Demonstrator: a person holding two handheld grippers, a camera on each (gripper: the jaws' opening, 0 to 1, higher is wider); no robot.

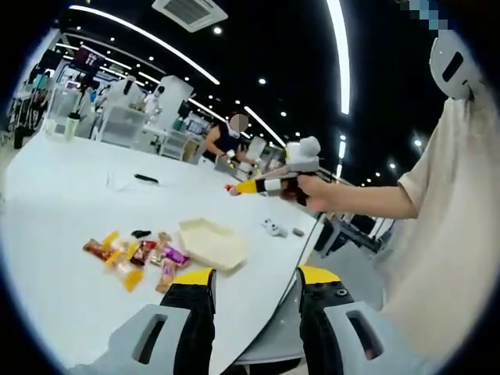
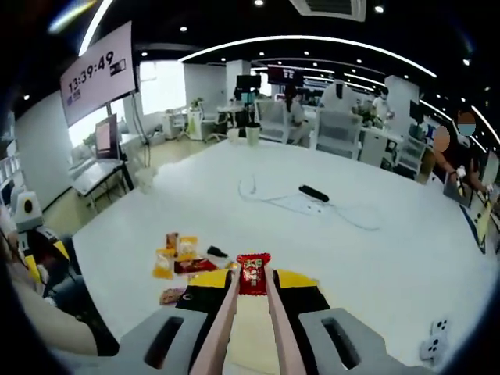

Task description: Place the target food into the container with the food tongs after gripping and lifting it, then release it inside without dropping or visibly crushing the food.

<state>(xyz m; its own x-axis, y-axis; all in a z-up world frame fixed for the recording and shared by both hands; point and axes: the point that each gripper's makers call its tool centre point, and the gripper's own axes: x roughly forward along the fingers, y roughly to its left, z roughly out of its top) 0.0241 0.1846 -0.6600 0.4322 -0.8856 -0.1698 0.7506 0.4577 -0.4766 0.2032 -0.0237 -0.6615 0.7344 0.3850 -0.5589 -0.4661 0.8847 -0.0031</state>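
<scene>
Snack packets [image 1: 137, 258] lie scattered on the white table [image 1: 70, 203] in the left gripper view, just left of the cream container [image 1: 212, 244]. The left gripper [image 1: 256, 301] hangs near the table edge, jaws parted and empty. Farther right, a hand carries the right gripper [image 1: 269, 185] above the table.

From the right gripper view, the right gripper [image 2: 251, 301] squeezes pink food tongs [image 2: 223, 328], whose tips pinch a red packet [image 2: 252, 273]. It hangs above the container [image 2: 251, 332], directly below, so lowering seems next.
</scene>
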